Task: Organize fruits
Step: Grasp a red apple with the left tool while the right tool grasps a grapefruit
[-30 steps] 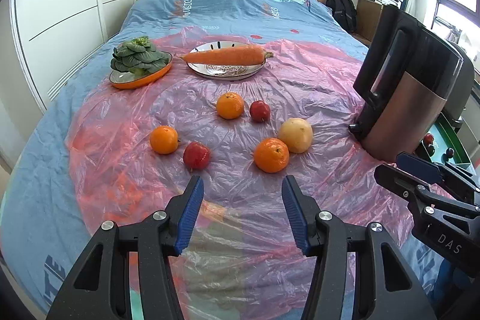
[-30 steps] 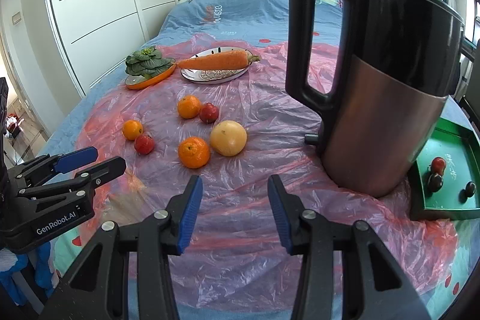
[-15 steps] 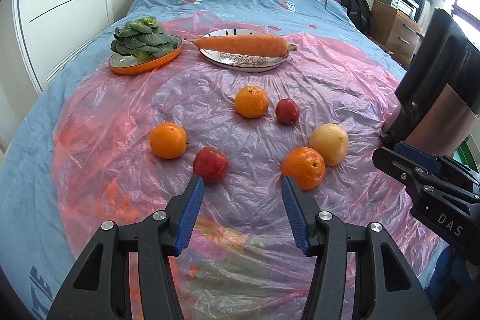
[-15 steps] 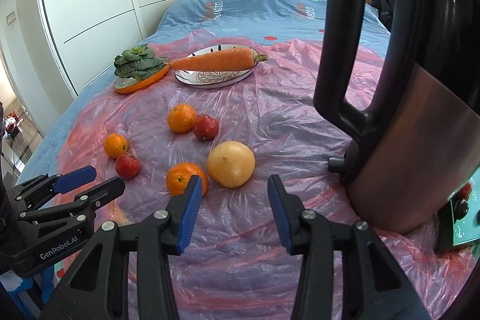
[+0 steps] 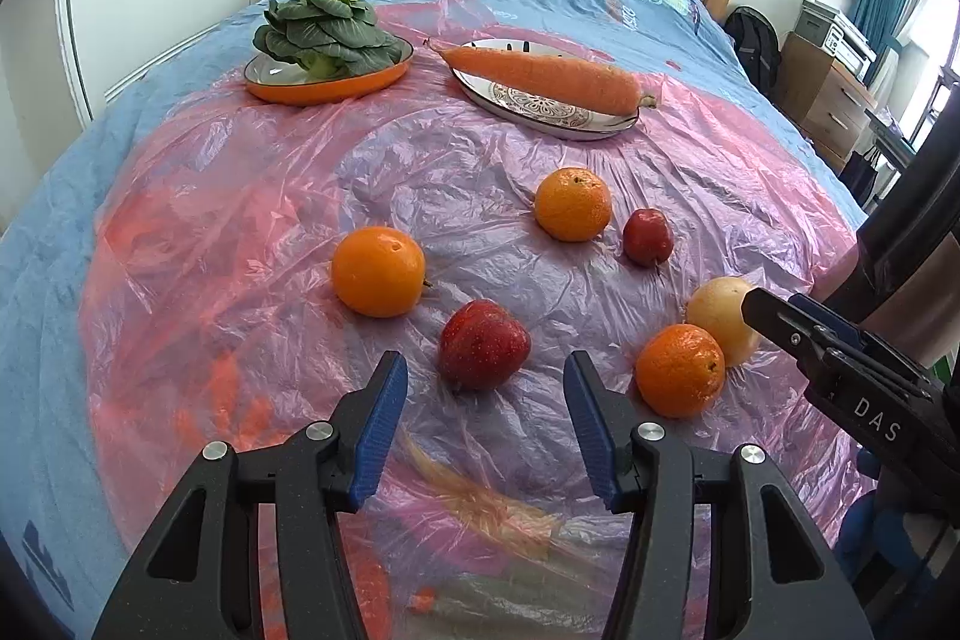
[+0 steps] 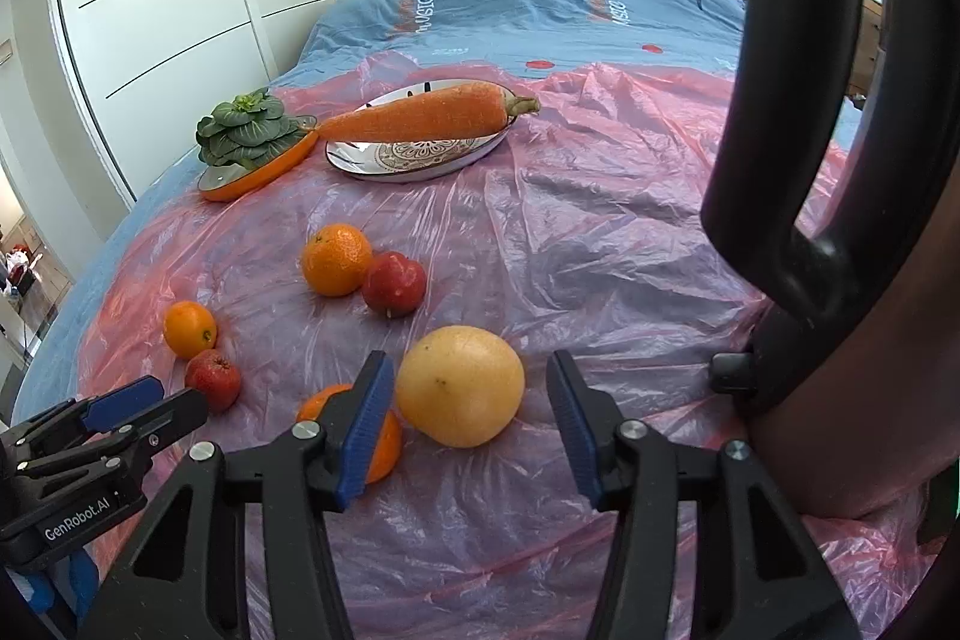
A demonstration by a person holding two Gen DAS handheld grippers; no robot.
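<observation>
I have both grippers low over the pink plastic sheet [image 5: 420,148] on the bed, each lined up on one fruit.

Right gripper [image 6: 471,403]: jaws are opening, wide, holding nothing. The pale yellow grapefruit [image 6: 460,385] lies dead ahead, just in front of the fingertips and centred in the gap; neither pad touches it. It is near round, so no long axis governs the approach. The right gripper is the nearer one to it.

Left gripper [image 5: 485,400]: jaws part-open, empty. The near red apple [image 5: 483,343] lies straight ahead, just beyond the tips, centred.

Clearances, as I judge them:
- The near orange [image 6: 375,436] sits touching or just beside the grapefruit on its left, partly behind the right gripper's left finger [image 6: 363,427]. That finger has little room.
- The kettle [image 6: 852,196] stands near on the right; its side is free but close.
- The left orange [image 5: 378,271] is near the apple, not touching.
- The far orange [image 5: 573,204] and far red apple [image 5: 647,237] lie well apart from both.
- The two grippers sit near each other.
</observation>
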